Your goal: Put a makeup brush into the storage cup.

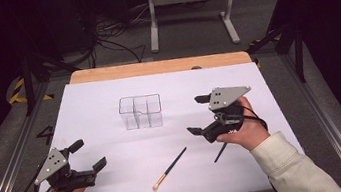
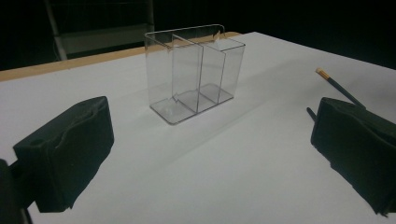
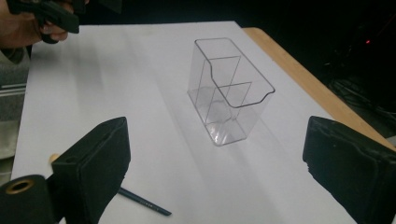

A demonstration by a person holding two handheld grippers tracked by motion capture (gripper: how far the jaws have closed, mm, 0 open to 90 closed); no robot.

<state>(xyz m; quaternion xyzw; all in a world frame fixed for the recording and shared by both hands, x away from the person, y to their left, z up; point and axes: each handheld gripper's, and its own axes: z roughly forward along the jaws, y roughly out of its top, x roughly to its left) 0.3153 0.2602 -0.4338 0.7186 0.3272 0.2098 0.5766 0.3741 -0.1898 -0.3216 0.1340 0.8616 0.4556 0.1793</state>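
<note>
Just below the right hand-held gripper [image 1: 202, 114], whose jaws gape empty like the left's [image 1: 88, 154], a thin dark brush [image 1: 169, 169] lies flat on the white table [image 1: 108, 99], so pinching it could skid it toward the clear plastic divided holder [image 1: 141, 111] beyond.

The organizer [image 1: 141, 112] stands on the sheet [image 1: 98, 101] near the middle of the table [image 1: 154, 67], and everything else is placed from it. In front of the organizer, a little to its right, the brush [image 1: 170, 168] lies flat on the sheet, slanting away from it. Further right of the organizer and nearer the front, a pencil [image 1: 220, 152] lies on the sheet just beside the right gripper [image 1: 199, 114], which hangs above the sheet to the organizer's right. The left gripper [image 1: 87, 155] is well apart from the organizer, to its front left. Behind the organizer, the table's edge runs beyond the sheet.
</note>
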